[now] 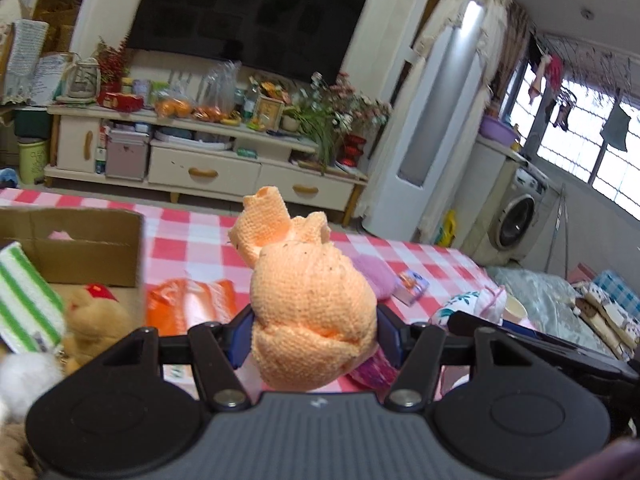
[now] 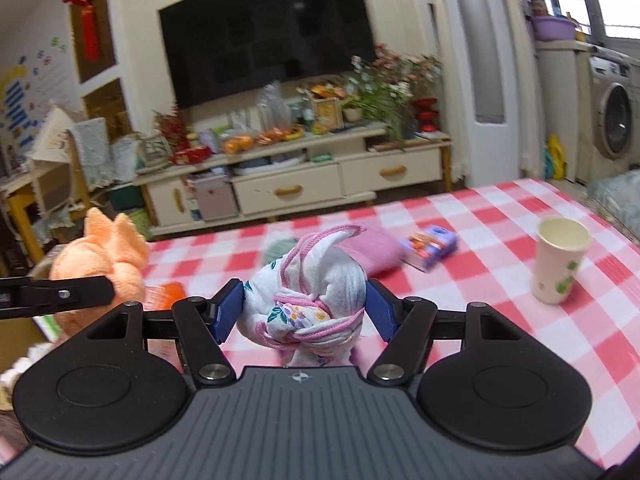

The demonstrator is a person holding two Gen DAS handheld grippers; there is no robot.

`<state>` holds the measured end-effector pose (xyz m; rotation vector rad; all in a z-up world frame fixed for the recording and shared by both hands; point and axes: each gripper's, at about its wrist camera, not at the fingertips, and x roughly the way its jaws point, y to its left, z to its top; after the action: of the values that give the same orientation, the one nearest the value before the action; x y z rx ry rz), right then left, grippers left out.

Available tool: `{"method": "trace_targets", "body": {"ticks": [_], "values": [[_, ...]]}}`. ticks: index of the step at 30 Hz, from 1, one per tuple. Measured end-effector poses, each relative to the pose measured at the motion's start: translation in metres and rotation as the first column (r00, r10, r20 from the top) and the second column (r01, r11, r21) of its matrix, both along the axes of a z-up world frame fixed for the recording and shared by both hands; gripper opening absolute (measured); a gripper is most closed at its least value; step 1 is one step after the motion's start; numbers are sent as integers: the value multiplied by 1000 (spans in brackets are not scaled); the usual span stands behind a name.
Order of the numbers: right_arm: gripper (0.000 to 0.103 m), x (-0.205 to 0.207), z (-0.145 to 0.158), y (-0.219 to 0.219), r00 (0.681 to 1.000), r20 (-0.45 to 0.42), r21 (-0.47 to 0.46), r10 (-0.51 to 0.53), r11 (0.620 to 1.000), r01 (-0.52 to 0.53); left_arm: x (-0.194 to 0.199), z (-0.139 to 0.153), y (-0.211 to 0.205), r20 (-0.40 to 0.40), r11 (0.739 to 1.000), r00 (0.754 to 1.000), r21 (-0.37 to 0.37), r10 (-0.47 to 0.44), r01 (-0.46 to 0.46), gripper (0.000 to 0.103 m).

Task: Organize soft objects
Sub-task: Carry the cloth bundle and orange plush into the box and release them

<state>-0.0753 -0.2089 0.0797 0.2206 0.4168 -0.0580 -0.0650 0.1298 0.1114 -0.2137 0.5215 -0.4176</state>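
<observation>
My left gripper [image 1: 314, 334] is shut on an orange knitted cloth bundle [image 1: 310, 300] and holds it above the red-checked table [image 1: 192, 240]. The bundle also shows in the right wrist view [image 2: 100, 264]. My right gripper [image 2: 306, 308] is shut on a white floral cloth bundle with pink trim [image 2: 308, 300], raised over the table [image 2: 500, 340]. A cardboard box [image 1: 80, 240] at the left holds a brown plush toy [image 1: 92, 320], a green-striped cloth [image 1: 24, 304] and a white fluffy thing [image 1: 24, 376].
A pink soft thing [image 2: 372, 254], a small purple packet [image 2: 430, 248] and a paper cup [image 2: 560, 266] lie on the table. An orange packet [image 1: 188, 304] lies beside the box. A TV cabinet [image 2: 300, 176] stands behind the table.
</observation>
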Motion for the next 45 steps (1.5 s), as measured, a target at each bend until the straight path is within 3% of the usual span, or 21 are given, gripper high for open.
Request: {"method": "trace_targets", "body": {"ticks": [9,18,24,36,38,45], "values": [[83,1,26,42,985,64,51,158,986,-161,8,9,57,14,987,988,-30,155,-155,61],[83,13,47,84,942,107,159,317,930,-331,17,5,115,-20,943,945,-46,328,-328,61],[83,22,45,107,904,98,245,416,870,-427,23,1,144,-42,916,916,-30,398,-399,62],[86,43,25,154,832,28,291,554,792,-537,28,-8,167,-73,889,886,15,457,-458,63],[101,44,23,156,829,14,291,559,791,-539,28,-9,168,-80,888,884,20,460,-460,67],[101,29,26,142,851,18,260,525,819,-511,24,-3,162,-52,879,877,31,478,-477,86]]}}
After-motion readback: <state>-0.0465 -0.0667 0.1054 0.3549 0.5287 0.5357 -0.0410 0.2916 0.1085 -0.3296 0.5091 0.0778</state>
